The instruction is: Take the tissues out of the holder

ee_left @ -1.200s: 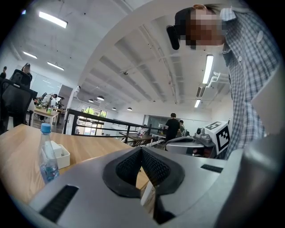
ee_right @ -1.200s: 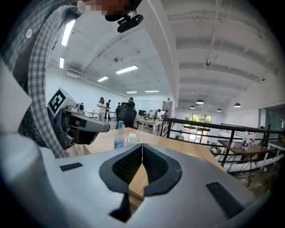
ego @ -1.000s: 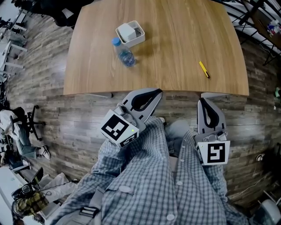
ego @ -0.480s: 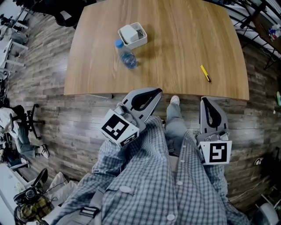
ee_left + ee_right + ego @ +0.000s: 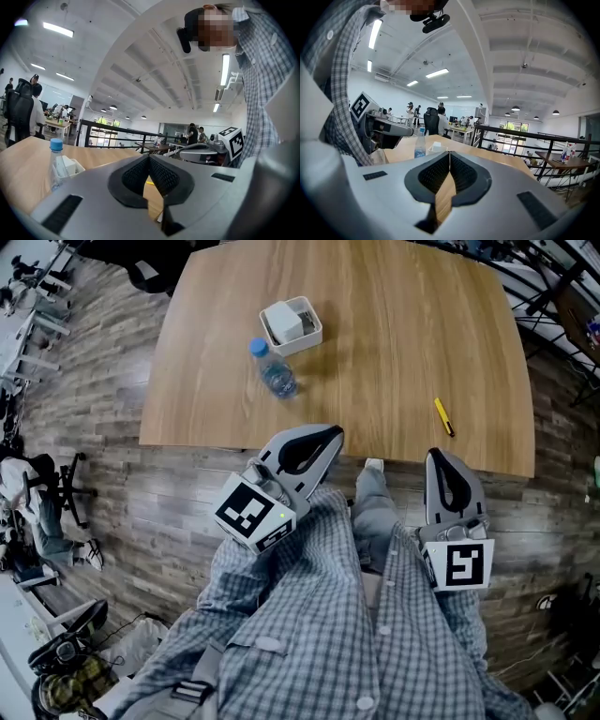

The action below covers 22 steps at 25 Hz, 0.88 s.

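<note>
Tissues (image 5: 282,321) are gripped by neither tool: the grey left tool (image 5: 330,433) and the grey right tool (image 5: 438,455) are each seen with jaws pressed together on nothing, at the near edge of the light wooden bench (image 5: 403,324), lower centre of the frame. The white tissues are seen inside a white square holder (image 5: 302,341) at upper centre-left, just beside a clear plastic bottle with a blue cap (image 5: 274,373). A slim yellow pen-like object (image 5: 442,416) lies well apart, at right.

Bright, even light from long white ceiling strip lamps (image 5: 58,29); soft shadows on pale wooden tabletop (image 5: 394,324); fisheye bending, dark corners.
</note>
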{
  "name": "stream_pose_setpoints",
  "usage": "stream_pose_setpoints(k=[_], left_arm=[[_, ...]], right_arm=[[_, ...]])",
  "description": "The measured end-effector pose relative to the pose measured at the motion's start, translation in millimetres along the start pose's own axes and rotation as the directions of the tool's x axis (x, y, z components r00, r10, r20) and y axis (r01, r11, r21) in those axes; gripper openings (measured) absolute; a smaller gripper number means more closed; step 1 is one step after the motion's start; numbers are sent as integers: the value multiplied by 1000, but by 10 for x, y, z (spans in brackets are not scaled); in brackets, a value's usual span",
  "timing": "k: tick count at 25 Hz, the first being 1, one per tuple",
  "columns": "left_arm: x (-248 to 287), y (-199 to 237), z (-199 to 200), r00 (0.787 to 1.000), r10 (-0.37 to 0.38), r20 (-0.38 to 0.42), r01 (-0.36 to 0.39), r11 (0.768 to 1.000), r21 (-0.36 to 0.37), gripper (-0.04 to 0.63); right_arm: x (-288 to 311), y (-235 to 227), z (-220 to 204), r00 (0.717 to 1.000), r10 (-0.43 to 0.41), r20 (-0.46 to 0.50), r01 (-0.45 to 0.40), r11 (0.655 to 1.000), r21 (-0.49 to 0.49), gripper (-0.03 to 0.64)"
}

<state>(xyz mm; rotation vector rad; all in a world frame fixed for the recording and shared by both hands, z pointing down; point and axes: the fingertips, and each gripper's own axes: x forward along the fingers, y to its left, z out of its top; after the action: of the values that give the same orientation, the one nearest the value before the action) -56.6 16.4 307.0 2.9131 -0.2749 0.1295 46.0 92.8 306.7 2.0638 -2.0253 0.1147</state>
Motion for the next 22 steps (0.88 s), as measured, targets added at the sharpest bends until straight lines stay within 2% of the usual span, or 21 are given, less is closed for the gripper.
stream_pose_setpoints(k=[6,15,17,19,22], left_arm=[[204,184,44,1000,20,1,-20,1000,3,8],[546,377,140,997,78,20,-79,997,7,8],[637,431,162,996,88,20,-88,996,6,8],[713,501,185,994,111,22,-111,994,8,8],[792,606,217,988,150,29,-151,989,9,8]], right_arm=[[198,-157,-33,999,30,-24,-31,999,-19,14],[463,-490,23,999,54,7,-54,999,-3,14],[532,-576,-17,997,72,-17,-72,997,-21,14],[610,-652,-76,994,99,-50,-102,994,-48,14],[752,-737,-45,992,121,-27,-123,991,-46,14]])
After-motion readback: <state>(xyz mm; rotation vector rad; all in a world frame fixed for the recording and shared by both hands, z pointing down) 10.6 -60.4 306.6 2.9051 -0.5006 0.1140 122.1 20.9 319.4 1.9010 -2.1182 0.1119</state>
